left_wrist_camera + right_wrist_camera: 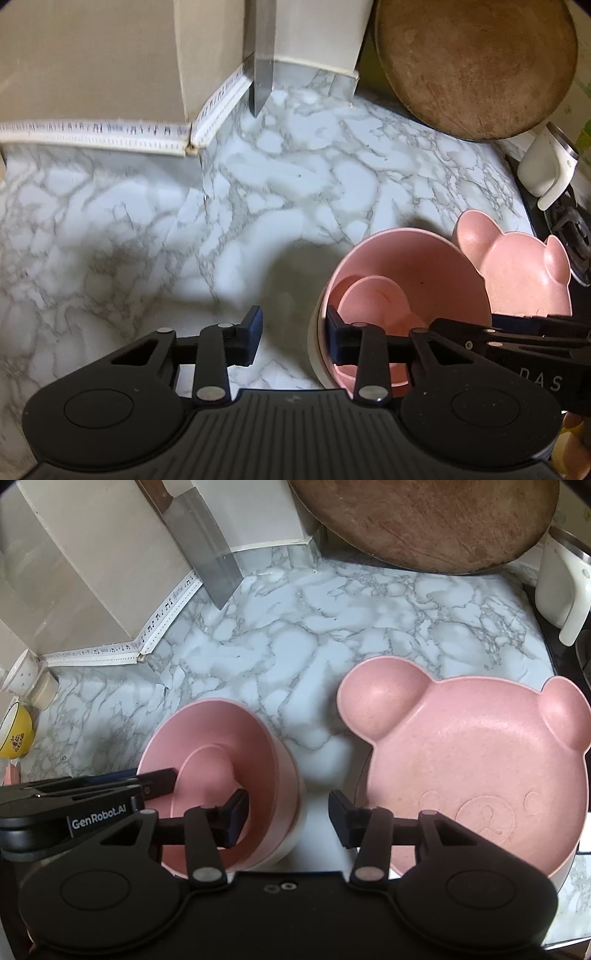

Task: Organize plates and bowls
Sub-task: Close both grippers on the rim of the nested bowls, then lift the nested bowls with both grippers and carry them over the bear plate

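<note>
On the marble counter (332, 620), both tools straddle the pink bowl's (221, 753) rim, parted, not pinching.

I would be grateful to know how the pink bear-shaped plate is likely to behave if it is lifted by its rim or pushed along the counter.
The pink bear-shaped plate looks like thin moulded plastic, so probably light and stiff. Its broad, shallow form suggests it should slide rather than tip on the smooth marble-patterned counter. Lifted by one edge, it may tilt.

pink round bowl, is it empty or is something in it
Empty of food: the pink round bowl shows only its bare inside and raised base ring. It sits nested in a cream bowl.
</note>
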Demonstrator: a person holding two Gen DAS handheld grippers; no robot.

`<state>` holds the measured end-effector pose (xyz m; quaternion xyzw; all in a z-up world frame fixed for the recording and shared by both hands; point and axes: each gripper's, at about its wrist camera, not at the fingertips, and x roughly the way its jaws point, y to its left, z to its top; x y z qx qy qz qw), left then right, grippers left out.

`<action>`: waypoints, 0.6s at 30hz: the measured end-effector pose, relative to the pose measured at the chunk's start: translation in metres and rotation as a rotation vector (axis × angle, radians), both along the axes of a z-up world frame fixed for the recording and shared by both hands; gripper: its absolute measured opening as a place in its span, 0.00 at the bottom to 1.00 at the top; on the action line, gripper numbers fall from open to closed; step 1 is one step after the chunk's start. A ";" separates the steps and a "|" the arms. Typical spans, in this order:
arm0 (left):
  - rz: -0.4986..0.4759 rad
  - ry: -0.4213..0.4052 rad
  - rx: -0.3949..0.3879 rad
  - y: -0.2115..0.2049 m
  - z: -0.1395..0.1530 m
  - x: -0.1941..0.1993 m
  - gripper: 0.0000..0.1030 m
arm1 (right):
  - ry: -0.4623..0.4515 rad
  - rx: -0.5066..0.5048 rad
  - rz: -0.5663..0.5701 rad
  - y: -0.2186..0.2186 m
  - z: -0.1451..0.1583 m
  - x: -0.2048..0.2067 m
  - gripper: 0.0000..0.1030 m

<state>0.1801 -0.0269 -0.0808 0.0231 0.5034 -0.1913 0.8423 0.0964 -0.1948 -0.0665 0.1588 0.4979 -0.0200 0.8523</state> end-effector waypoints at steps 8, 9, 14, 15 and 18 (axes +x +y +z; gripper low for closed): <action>-0.009 0.035 -0.027 -0.003 -0.003 0.000 0.20 | 0.021 0.049 -0.006 0.000 -0.004 0.002 0.31; -0.013 0.033 -0.029 -0.004 -0.002 0.000 0.17 | 0.026 0.059 -0.010 0.000 -0.005 0.003 0.30; -0.031 0.023 -0.032 -0.009 0.000 -0.004 0.12 | 0.023 0.064 -0.026 0.000 -0.005 0.001 0.26; -0.031 0.021 -0.031 -0.009 0.000 -0.005 0.12 | 0.023 0.064 -0.028 0.000 -0.005 0.001 0.25; -0.024 0.031 -0.045 -0.008 0.000 -0.005 0.12 | 0.021 0.059 -0.035 0.001 -0.005 0.001 0.25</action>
